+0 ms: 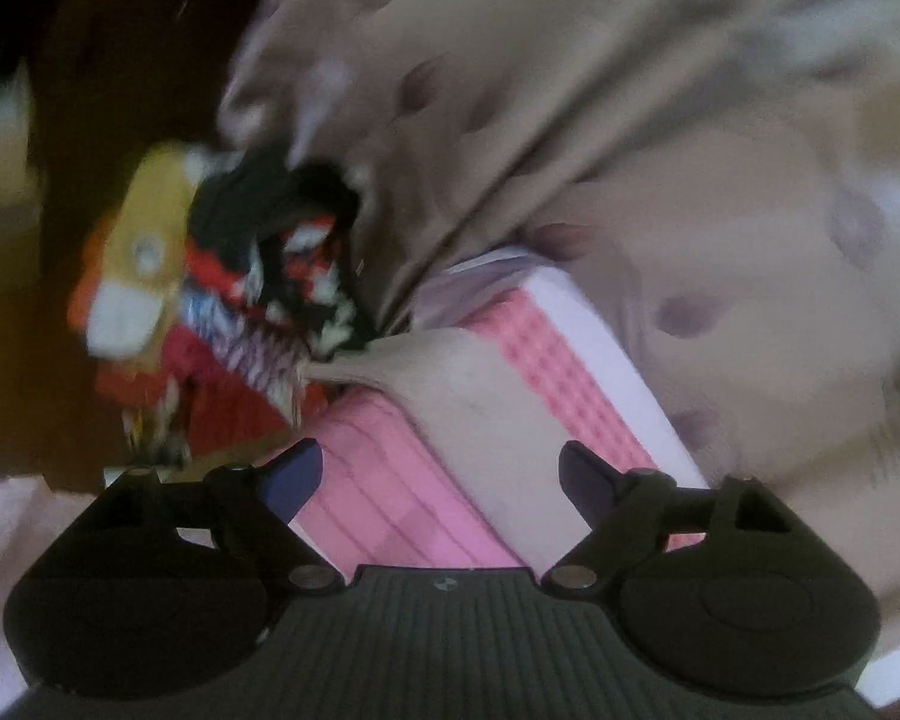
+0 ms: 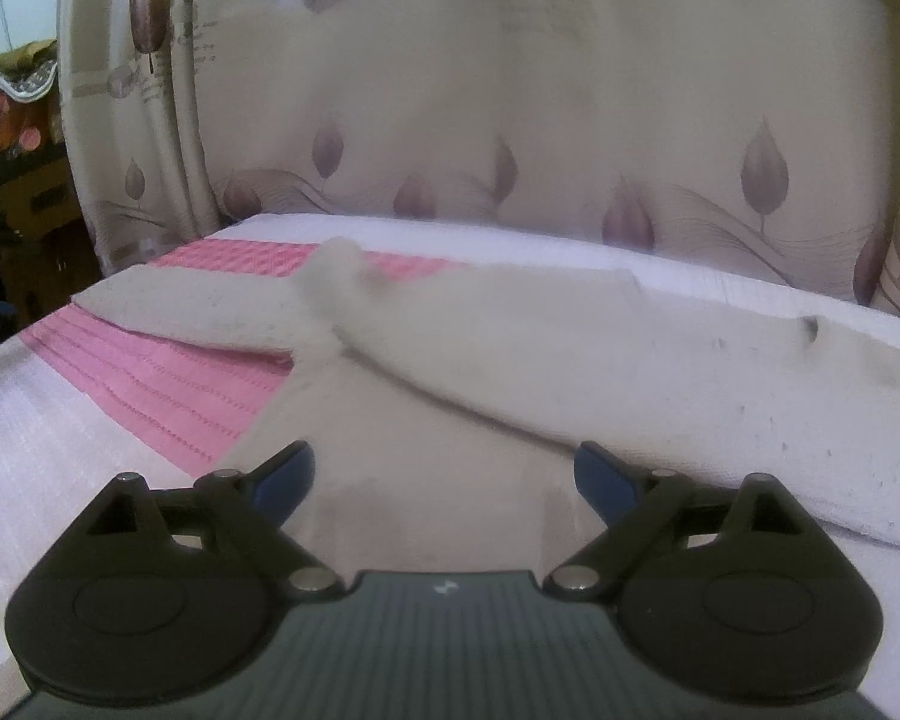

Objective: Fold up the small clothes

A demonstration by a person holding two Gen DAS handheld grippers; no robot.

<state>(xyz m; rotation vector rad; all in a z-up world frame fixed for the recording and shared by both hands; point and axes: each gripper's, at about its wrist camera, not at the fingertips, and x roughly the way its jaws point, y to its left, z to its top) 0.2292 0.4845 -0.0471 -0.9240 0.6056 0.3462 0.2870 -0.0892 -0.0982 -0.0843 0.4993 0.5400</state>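
Over the pink-and-white quilted pad (image 2: 150, 372), both hand-held grippers, left (image 1: 441, 477) and right (image 2: 444, 477), gape wide, gripping nothing; the pale grey cloth garment (image 2: 510, 348) lies beneath.

Your left wrist camera looks forward and down along its hand-held gripper (image 1: 438, 474), tilted and blurred, close over the pink-and-white mattress (image 1: 384, 498), with a pile of coloured clothes (image 1: 234, 312) beyond. Your right wrist camera sits low and near level over the same mattress (image 2: 150, 372), facing the tulip-print curtain (image 2: 510, 120). Both views share the mattress, the pale garment (image 2: 510, 348) and the curtain.
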